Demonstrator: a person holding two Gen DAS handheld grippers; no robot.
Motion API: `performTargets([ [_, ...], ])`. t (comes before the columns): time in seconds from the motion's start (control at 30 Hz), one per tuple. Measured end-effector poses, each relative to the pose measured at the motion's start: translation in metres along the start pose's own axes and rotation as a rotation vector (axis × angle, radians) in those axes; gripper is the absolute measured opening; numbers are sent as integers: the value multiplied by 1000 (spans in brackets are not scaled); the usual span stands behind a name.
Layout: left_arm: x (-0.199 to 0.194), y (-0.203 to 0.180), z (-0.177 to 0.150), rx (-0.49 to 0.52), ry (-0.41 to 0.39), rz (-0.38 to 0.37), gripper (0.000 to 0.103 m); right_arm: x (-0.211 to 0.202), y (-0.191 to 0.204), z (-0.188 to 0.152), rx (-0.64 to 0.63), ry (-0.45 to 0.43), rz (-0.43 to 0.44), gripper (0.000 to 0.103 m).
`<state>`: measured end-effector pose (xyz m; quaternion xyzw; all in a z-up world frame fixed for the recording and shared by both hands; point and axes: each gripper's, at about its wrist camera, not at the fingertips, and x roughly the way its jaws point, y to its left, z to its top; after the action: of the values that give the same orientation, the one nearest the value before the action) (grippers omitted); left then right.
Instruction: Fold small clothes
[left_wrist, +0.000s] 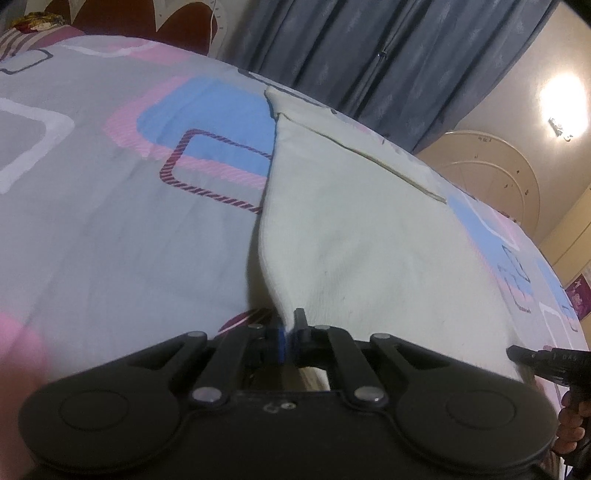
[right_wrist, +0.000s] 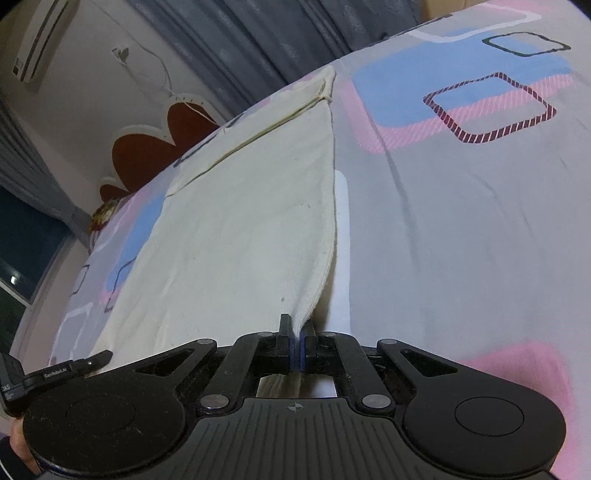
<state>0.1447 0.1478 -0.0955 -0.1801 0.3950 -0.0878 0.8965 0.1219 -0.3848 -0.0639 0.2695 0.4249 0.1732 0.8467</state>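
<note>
A cream-white cloth (left_wrist: 351, 229) lies spread on a bed sheet (left_wrist: 110, 229) printed with grey, pink and blue squares. Its far end rests flat on the sheet, with a stitched seam crossing it near that end, while its two near corners are lifted off the sheet. The left gripper (left_wrist: 290, 332) has its fingers pressed together on the cloth's near left corner, and the fabric rises in a narrow peak to the pinch. The right gripper (right_wrist: 297, 341) is clamped the same way on the cloth's near right corner, its blue pads closed with the folded edge caught between them. Between the two corners the near edge hangs in a shallow curve. In the left wrist view the right gripper's tip shows just beside the cloth's right edge. Beyond the cloth's far end hang grey-blue curtains (left_wrist: 369, 51), and a dark red scalloped headboard (right_wrist: 147, 144) stands well to the cloth's left.
</note>
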Motion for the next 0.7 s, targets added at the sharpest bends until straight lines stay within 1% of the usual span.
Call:
performTargets([
  [0.17, -8, -1, 1, 1, -21, -7, 3, -12, 6, 7, -6, -39, 23, 2],
  [0.2, -11, -1, 3, -11, -30, -17, 3, -15, 8, 10, -8, -48, 28, 2],
  [0.27, -22, 0, 11, -62, -68, -64, 3, -22, 14, 17, -24, -69, 35, 2],
  [0.4, -37, -7, 41, -106, -145, -134, 3, -36, 36, 38, -74, -124, 72, 2],
  [0.47, -38, -10, 56, -123, -176, -164, 3, -42, 47, 53, -89, -159, 97, 2],
  [0.6, -18, -18, 93, -143, -197, -185, 3, -35, 67, 91, -95, -215, 122, 2],
  [0.7, 2, -21, 125, -187, -217, -205, 3, -23, 70, 124, -83, -237, 135, 2],
])
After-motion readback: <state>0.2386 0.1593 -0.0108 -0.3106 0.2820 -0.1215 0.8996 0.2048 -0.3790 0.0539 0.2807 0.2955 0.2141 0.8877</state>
